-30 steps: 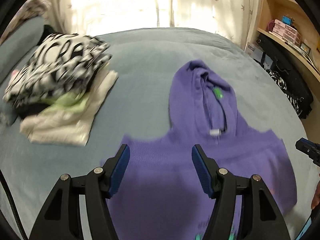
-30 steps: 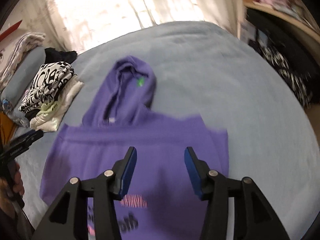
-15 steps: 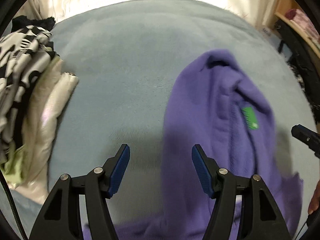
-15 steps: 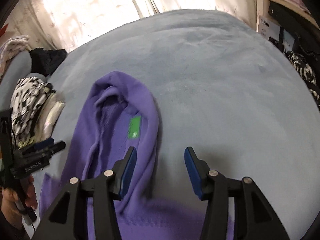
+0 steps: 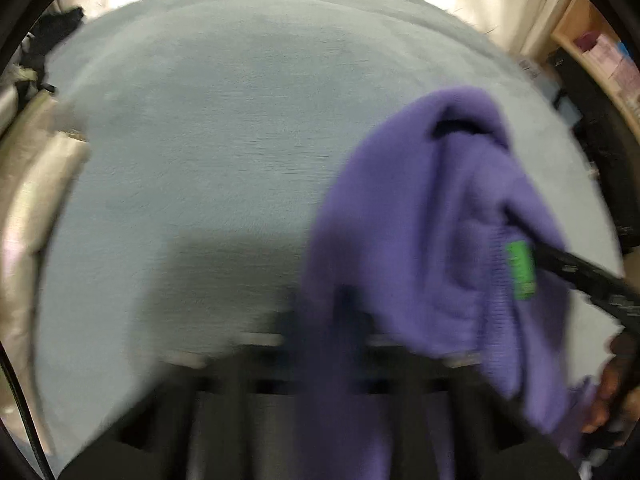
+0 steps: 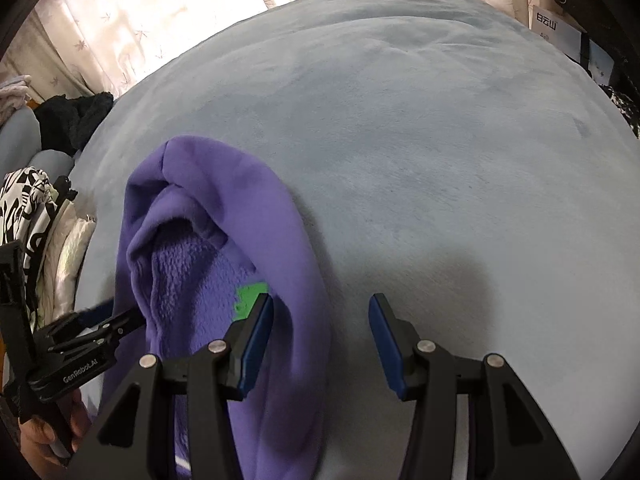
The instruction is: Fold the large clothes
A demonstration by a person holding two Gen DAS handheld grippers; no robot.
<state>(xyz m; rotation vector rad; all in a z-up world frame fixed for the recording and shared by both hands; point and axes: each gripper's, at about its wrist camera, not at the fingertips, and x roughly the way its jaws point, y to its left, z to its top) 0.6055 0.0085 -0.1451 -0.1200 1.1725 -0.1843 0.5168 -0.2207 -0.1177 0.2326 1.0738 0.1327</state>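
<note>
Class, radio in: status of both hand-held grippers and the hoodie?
Right hand-held gripper open at hood edge. Left hand-held gripper blurred, state unclear. Hoodie on bed.

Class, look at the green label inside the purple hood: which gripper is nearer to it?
Right. The right gripper has one of its fingers beside the green label; the left gripper is at the purple hood's far edge.

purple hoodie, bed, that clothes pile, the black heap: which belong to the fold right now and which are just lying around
In the job:
purple hoodie
right gripper, open at the hood
left gripper, at the hood's left edge
blue bedspread, folding surface

Lying about:
folded clothes stack
black garment
shelf
</note>
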